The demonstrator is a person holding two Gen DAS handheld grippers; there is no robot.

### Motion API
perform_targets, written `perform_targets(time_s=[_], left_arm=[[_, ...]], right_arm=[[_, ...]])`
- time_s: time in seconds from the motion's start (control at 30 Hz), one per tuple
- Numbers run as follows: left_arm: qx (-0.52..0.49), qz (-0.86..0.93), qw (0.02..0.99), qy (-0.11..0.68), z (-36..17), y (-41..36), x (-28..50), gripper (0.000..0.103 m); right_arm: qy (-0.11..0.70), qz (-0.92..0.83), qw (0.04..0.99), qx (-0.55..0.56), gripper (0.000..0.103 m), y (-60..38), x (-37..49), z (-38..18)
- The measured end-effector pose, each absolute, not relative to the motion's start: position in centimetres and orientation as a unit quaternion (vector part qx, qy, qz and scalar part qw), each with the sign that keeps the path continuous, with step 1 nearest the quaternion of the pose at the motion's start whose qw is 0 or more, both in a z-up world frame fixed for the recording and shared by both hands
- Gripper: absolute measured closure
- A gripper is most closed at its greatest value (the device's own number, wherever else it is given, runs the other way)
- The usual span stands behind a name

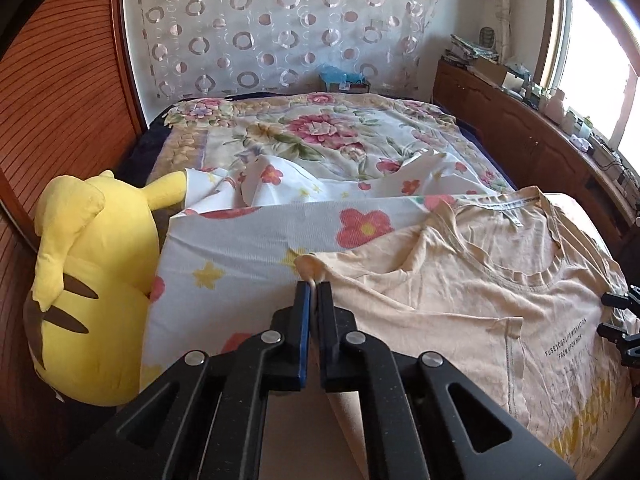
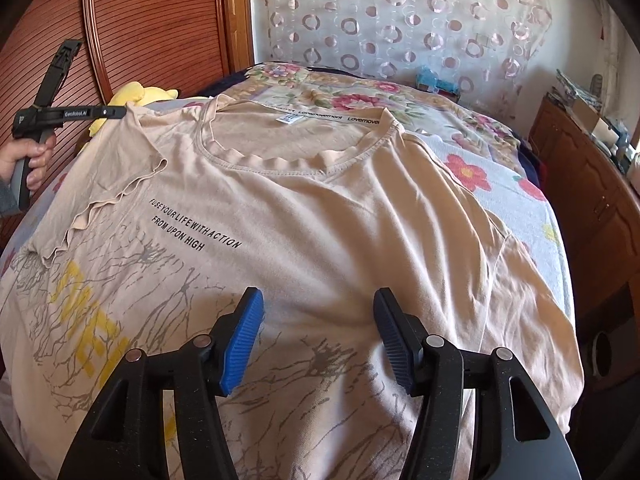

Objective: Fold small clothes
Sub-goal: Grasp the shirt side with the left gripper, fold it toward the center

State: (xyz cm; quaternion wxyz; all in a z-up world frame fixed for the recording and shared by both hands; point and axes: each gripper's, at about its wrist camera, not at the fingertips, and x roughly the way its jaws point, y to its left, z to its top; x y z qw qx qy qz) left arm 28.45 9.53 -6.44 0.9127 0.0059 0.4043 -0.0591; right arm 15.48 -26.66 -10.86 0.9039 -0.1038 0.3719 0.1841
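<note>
Now my left gripper pinches the T-shirt by its sleeve edge, mid-frame. My right gripper hangs open over the shirt's printed front, holding nothing.

A yellow plush toy sits left of the claw. Ahead lies a flowered bedspread, with a circle-patterned curtain beyond and a wooden cabinet right.

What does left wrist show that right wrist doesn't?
Left wrist only: left gripper shut on the sleeve; the plush's striped back. Right wrist only: right gripper open above the shirt's print, nothing between its fingers; a hand on the left gripper's handle. Both: shirt, floral sheet, curtain.
</note>
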Motion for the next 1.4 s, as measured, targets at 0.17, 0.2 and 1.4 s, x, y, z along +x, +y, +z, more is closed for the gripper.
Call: perform_targets(time_s=[0.17, 0.2, 1.4], left_arm=[[0.010, -0.058, 0.911, 0.409, -7.2, 10.0, 28.6, 0.099], [0.006, -0.059, 0.910, 0.410, -7.3, 10.1, 28.4, 0.099], [0.001, -0.144, 0.949, 0.279, -3.2, 3.3, 10.5, 0.021]], right_arm=[[0.372, 0.184, 0.904, -0.104, 0.043, -26.4, 15.7, -10.9], [0.372, 0.184, 0.904, -0.104, 0.043, -26.5, 15.7, -10.9], [0.360, 0.153, 0.916, -0.095, 0.042, -27.6, 15.0, -10.0]])
